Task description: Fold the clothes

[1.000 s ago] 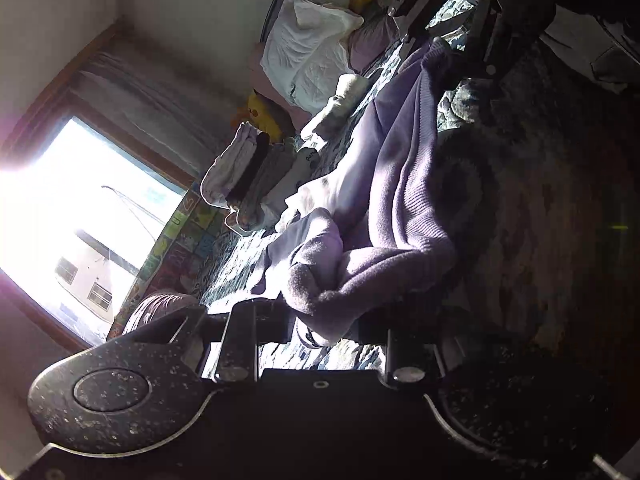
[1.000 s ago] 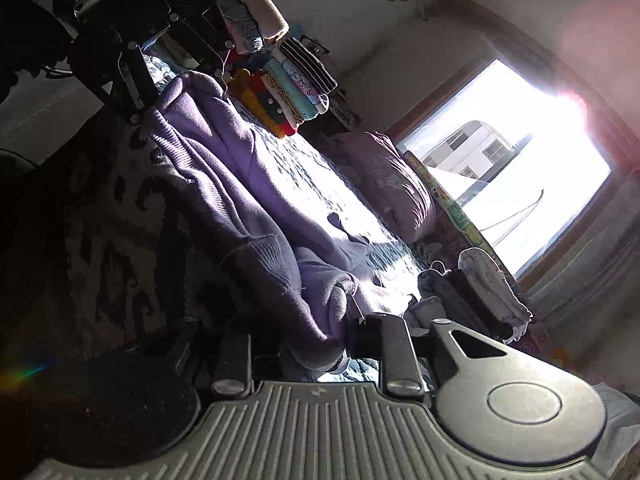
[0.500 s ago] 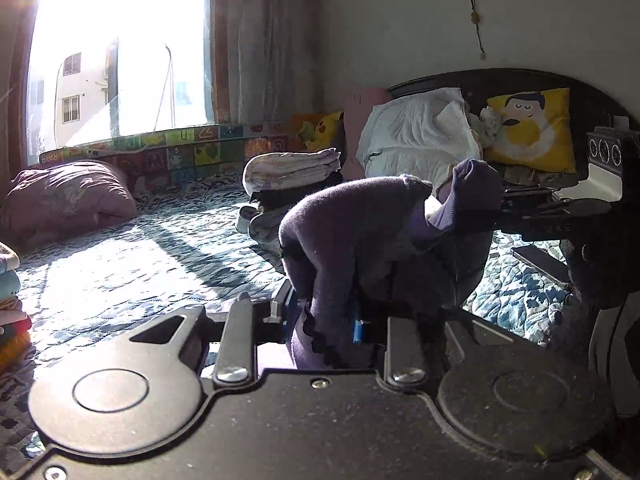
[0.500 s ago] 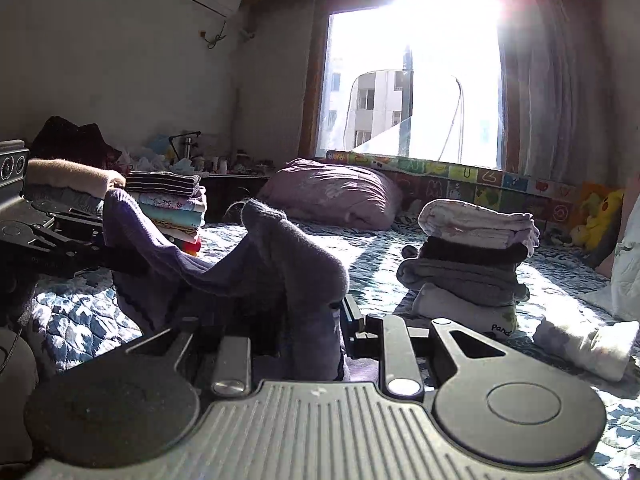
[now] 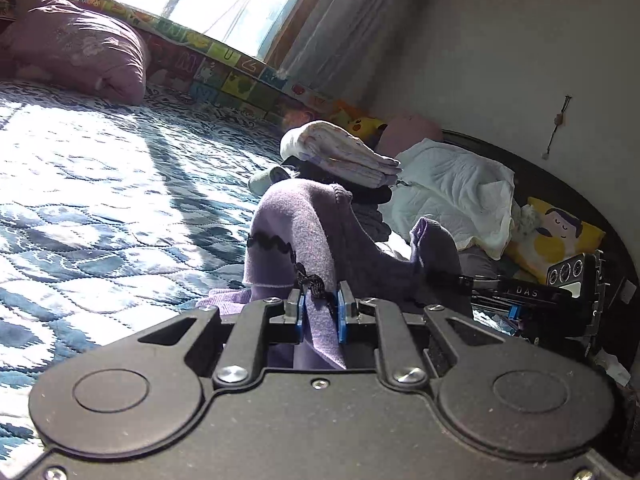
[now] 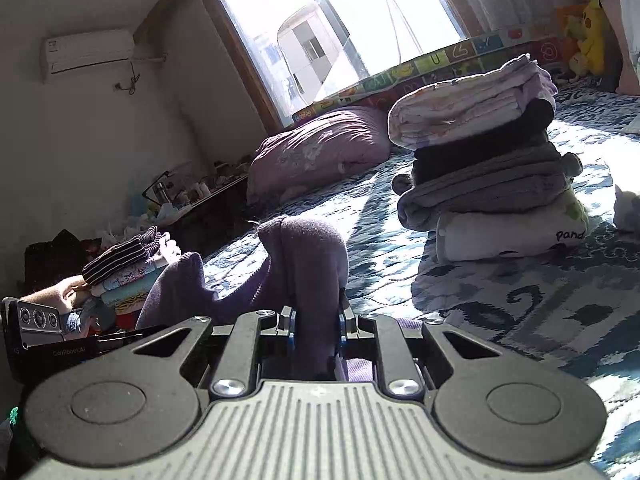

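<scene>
A purple knit garment [image 5: 304,232] with black zigzag trim bunches over my left gripper [image 5: 319,312], which is shut on it between its blue pads. The same purple garment [image 6: 308,256] rises in a hump out of my right gripper [image 6: 316,326], also shut on it. It sags between the two grippers just above the blue patterned quilt [image 5: 100,184]. The right gripper's body [image 5: 560,292] shows at the right of the left wrist view, the left gripper's body [image 6: 40,328] at the left of the right wrist view.
A stack of folded clothes [image 6: 488,168] stands on the quilt ahead to the right. Another folded stack [image 6: 124,276] sits at the left. A purple pillow [image 6: 320,152] lies under the window. White bedding [image 5: 452,196] and a yellow cushion [image 5: 556,236] lean on the headboard.
Both grippers swung from a sideways tilt to nearly level, carrying the garment from spread flat on the quilt into a bunched span held between them. Both stayed shut.
</scene>
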Demonstrator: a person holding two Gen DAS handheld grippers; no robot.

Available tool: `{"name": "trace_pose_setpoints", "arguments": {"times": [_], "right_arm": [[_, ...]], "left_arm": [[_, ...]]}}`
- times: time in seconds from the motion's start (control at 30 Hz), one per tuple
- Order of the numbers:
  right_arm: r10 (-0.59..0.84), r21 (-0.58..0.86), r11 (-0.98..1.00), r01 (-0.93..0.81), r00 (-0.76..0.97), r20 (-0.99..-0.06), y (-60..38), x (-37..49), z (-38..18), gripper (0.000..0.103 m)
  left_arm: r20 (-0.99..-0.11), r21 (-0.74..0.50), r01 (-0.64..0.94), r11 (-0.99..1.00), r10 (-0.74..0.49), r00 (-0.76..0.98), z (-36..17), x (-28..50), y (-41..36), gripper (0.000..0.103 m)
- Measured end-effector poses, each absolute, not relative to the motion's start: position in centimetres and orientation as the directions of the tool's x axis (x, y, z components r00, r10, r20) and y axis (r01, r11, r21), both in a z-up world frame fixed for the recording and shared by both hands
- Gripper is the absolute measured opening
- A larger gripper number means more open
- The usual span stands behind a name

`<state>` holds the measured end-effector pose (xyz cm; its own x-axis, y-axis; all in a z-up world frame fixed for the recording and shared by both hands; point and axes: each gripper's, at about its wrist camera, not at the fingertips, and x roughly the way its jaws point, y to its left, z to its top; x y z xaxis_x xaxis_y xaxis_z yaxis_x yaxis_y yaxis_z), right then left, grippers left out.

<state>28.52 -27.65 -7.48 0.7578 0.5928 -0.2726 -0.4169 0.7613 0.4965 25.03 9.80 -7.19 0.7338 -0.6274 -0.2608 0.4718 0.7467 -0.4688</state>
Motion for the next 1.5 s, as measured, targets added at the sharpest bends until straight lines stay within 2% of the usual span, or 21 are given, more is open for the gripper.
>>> {"name": "trace_pose_setpoints", "arguments": {"times": [0.3,0.4,0.47,0.63,0.7,0.73,0.77,0.87,0.93,1.03,1.13,1.27,1.37,1.5], "right_arm": [[0.616,0.646,0.709,-0.282,0.693,-0.374,-28.2,34.3,-12.4,0.020],[0.615,0.682,0.694,-0.231,0.682,-0.395,-28.3,35.2,-14.6,0.030],[0.608,0.689,0.693,-0.210,0.684,-0.402,-28.4,35.4,-15.2,0.047],[0.581,0.694,0.695,-0.187,0.715,-0.390,-28.6,34.6,-15.0,0.055],[0.551,0.679,0.709,-0.191,0.752,-0.363,-28.9,33.7,-14.0,0.055],[0.526,0.652,0.731,-0.199,0.774,-0.353,-29.0,33.1,-13.4,0.055],[0.500,0.623,0.755,-0.207,0.796,-0.342,-29.0,32.5,-12.7,0.055],[0.442,0.433,0.850,-0.300,0.854,-0.276,-28.0,30.3,-10.0,0.055],[0.420,0.229,0.900,-0.372,0.880,-0.223,-26.4,29.2,-8.5,0.055],[0.474,0.132,0.880,-0.456,0.846,-0.242,-25.0,29.9,-8.5,0.053],[0.490,0.061,0.866,-0.496,0.819,-0.299,-23.7,31.2,-9.2,0.051],[0.507,0.139,0.857,-0.495,0.768,-0.392,-24.2,33.8,-11.5,0.052],[0.545,0.253,0.839,-0.483,0.732,-0.409,-25.6,35.0,-12.6,0.052],[0.547,0.263,0.837,-0.480,0.714,-0.437,-25.3,34.9,-13.3,0.053]], "left_arm": [[-0.294,-0.622,0.399,0.674,-0.673,0.678,-10.6,31.2,10.5,0.012],[-0.366,-0.618,0.353,0.702,-0.654,0.662,-11.6,32.7,9.9,0.012],[-0.390,-0.630,0.325,0.705,-0.650,0.653,-12.3,33.2,9.9,0.014],[-0.400,-0.635,0.302,0.711,-0.638,0.658,-12.4,33.2,10.6,0.019],[-0.402,-0.591,0.298,0.749,-0.594,0.697,-11.2,32.4,10.7,0.027],[-0.401,-0.565,0.294,0.771,-0.568,0.719,-10.5,32.0,10.8,0.042],[-0.396,-0.518,0.287,0.806,-0.524,0.754,-9.6,31.3,10.8,0.051],[-0.331,-0.392,0.313,0.865,-0.450,0.829,-7.1,29.5,10.3,0.051],[-0.283,-0.302,0.375,0.877,-0.458,0.843,-5.9,28.7,9.4,0.050],[-0.306,-0.228,0.466,0.855,-0.517,0.799,-6.3,29.3,7.5,0.048],[-0.372,-0.210,0.494,0.844,-0.536,0.758,-8.6,30.4,6.3,0.045],[-0.440,-0.198,0.500,0.843,-0.533,0.723,-10.6,31.3,5.6,0.045],[-0.450,-0.215,0.493,0.843,-0.534,0.716,-11.4,31.7,5.7,0.045],[-0.461,-0.210,0.498,0.842,-0.534,0.709,-12.0,31.7,5.5,0.044]]}}
